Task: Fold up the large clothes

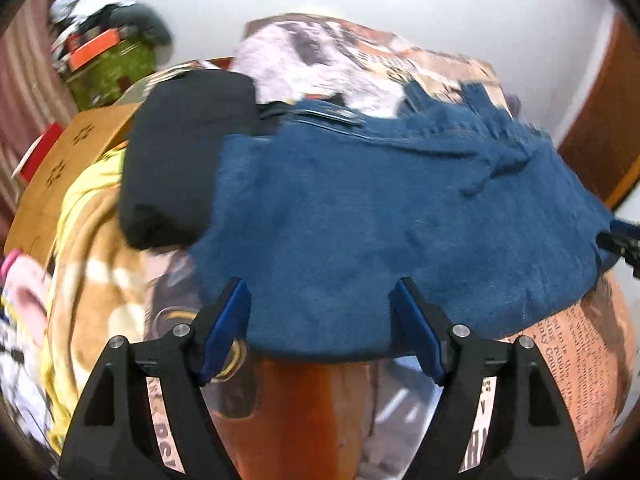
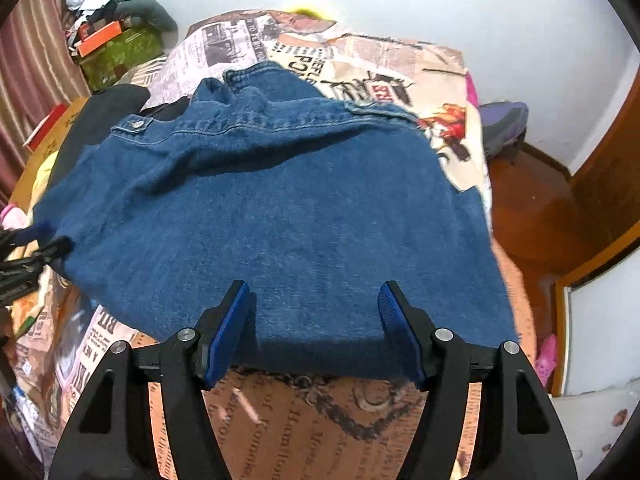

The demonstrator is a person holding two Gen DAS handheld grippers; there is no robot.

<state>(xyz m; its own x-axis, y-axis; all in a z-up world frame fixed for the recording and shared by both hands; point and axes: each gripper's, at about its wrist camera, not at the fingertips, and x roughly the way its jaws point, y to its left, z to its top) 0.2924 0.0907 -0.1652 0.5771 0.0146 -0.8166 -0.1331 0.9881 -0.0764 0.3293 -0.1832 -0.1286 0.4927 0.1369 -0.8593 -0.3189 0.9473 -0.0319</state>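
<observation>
A blue denim jacket (image 1: 380, 216) lies spread on a bed with a newspaper-print cover (image 1: 580, 360); it also shows in the right wrist view (image 2: 280, 208). My left gripper (image 1: 320, 292) is open, its blue-padded fingers straddling the jacket's near hem on the left side. My right gripper (image 2: 314, 292) is open, its fingers over the near hem on the right side. Each gripper shows at the edge of the other's view: the right gripper (image 1: 620, 240) and the left gripper (image 2: 24, 252). Neither grips cloth.
A folded black garment (image 1: 184, 160) lies left of the jacket. A yellow and brown blanket (image 1: 88, 248) and a cardboard box (image 1: 76, 152) are at the left. Clutter with a green box (image 2: 120, 52) is in the far left corner. Wooden floor (image 2: 540, 208) is right of the bed.
</observation>
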